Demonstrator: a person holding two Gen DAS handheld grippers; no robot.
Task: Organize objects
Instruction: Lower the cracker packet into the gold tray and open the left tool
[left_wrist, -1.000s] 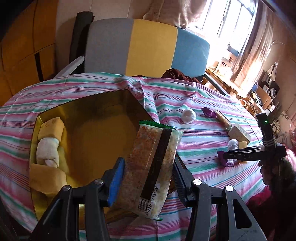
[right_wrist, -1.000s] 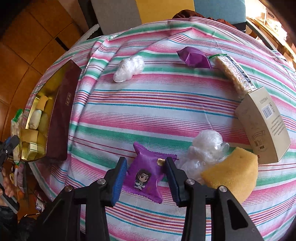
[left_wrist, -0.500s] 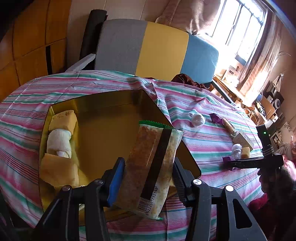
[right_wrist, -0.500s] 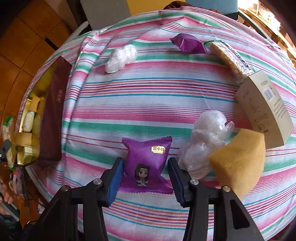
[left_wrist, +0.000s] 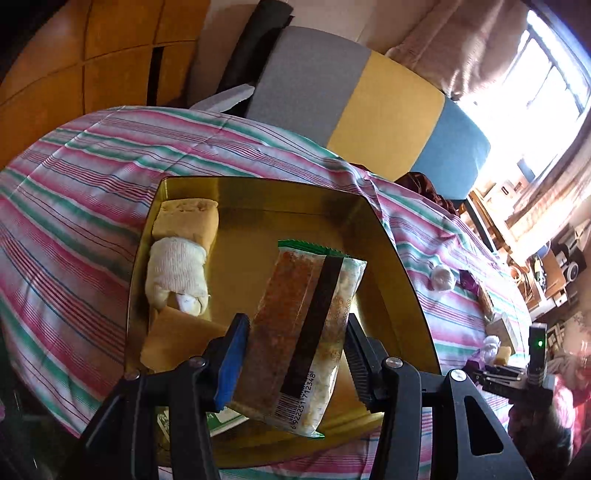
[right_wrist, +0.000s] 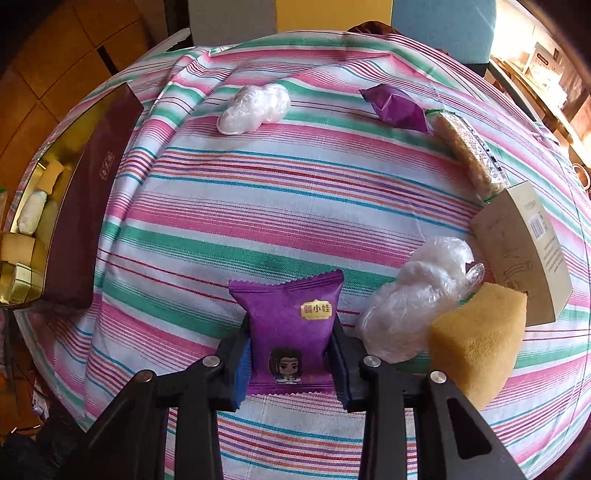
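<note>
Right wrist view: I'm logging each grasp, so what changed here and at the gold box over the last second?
The right gripper has just been closing and now pinches the purple snack packet, which earlier lay loose between open fingers. The left gripper carried its cracker packet further over the gold box, grip unchanged. The sponge, plastic wads and carton stayed put.

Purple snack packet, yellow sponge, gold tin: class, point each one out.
Purple snack packet (right_wrist: 291, 325): right wrist view, front face.
Yellow sponge (right_wrist: 476, 336): right wrist view, front face.
Gold tin (left_wrist: 258, 218): left wrist view, bare floor.
</note>
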